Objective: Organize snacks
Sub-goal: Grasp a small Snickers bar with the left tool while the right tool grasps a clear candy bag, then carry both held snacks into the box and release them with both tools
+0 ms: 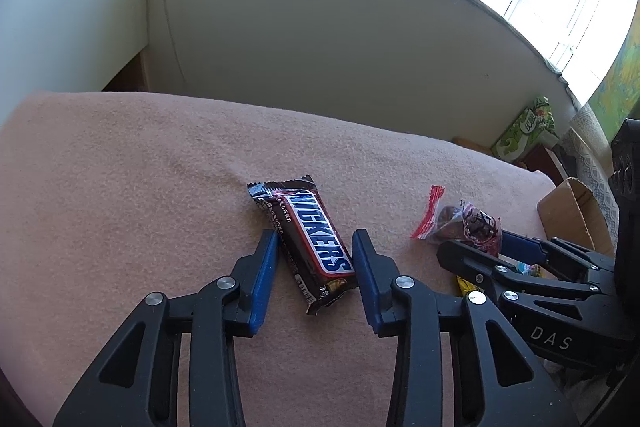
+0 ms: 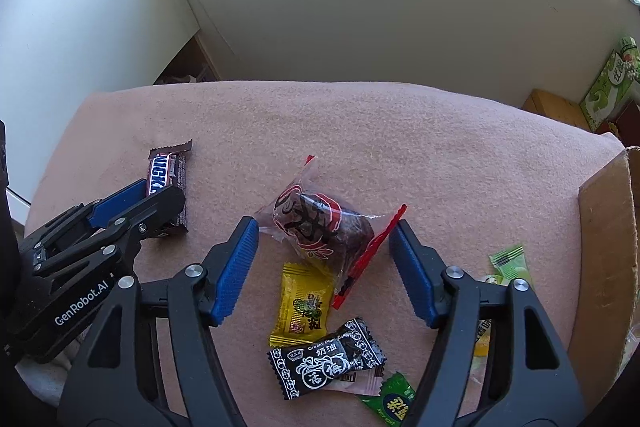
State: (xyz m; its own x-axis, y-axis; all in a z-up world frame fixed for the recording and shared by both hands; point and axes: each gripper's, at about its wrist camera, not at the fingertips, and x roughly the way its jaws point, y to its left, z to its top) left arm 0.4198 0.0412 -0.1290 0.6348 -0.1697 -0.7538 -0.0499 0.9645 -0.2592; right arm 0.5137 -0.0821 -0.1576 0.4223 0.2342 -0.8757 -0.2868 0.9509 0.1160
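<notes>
A brown Snickers bar (image 1: 316, 243) lies slantwise on the pink blanket (image 1: 140, 187). My left gripper (image 1: 316, 235) straddles it, its blue pads against the bar's two long edges; the bar still rests on the blanket. In the right wrist view the left gripper (image 2: 160, 189) covers the bar's (image 2: 166, 169) near half. My right gripper (image 2: 325, 227) stands open around a clear bag of dark snack with red seals (image 2: 316, 219), the pads apart from it. The left wrist view shows the right gripper (image 1: 480, 241) at that bag (image 1: 468, 223).
Small wrapped sweets lie near the right gripper: a yellow one (image 2: 302, 303), a black one (image 2: 328, 363), a dark green one (image 2: 390, 403) and a light green one (image 2: 510, 261). An open cardboard box (image 2: 600, 227) stands at the blanket's right edge. A wall rises behind.
</notes>
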